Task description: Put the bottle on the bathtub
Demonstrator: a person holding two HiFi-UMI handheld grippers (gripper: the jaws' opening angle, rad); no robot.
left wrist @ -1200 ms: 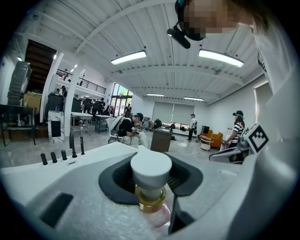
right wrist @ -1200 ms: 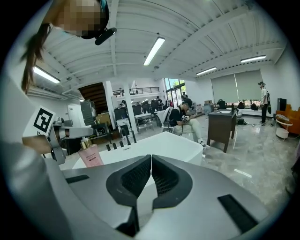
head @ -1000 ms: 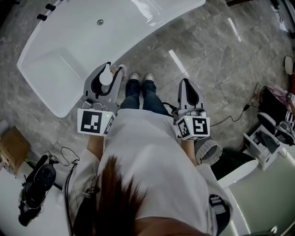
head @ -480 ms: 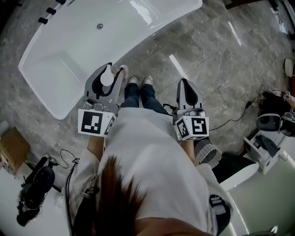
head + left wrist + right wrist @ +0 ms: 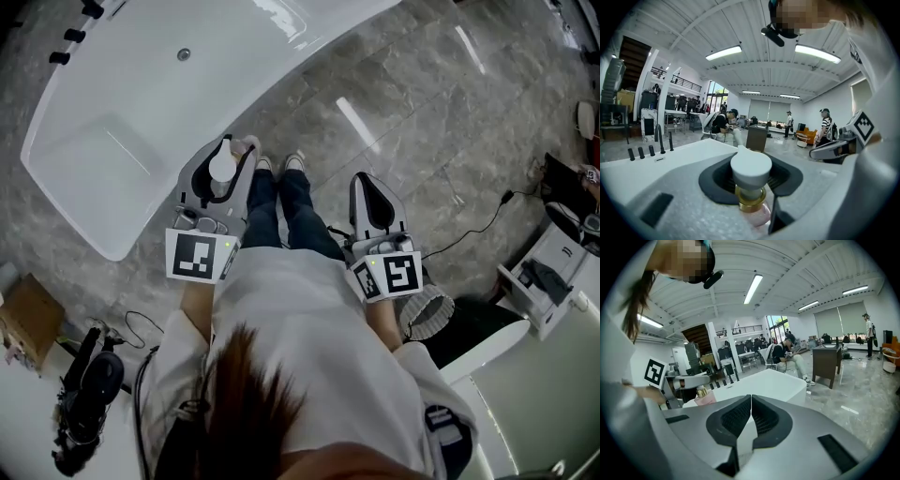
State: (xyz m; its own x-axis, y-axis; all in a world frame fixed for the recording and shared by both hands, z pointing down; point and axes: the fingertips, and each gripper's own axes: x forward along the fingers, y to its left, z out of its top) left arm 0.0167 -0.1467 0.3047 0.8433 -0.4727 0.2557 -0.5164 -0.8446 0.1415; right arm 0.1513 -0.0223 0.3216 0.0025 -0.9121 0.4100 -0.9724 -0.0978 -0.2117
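Note:
My left gripper is shut on a pink bottle with a white cap and a gold collar; the cap shows between the jaws in the head view. It hangs just off the near rim of the white bathtub, above the floor. The bottle and left gripper also show at the left of the right gripper view, with the bathtub behind. My right gripper is shut with nothing in it, its jaws pressed together.
Grey marble floor spreads to the right of the tub. Black taps stand on the tub's far left rim. The person's shoes are close to the tub. A cardboard box lies at left; cables and equipment at right.
The head view has shifted: the tub now sits further up-left in frame, and both grippers have drifted slightly. The left gripper keeps hold of the bottle.

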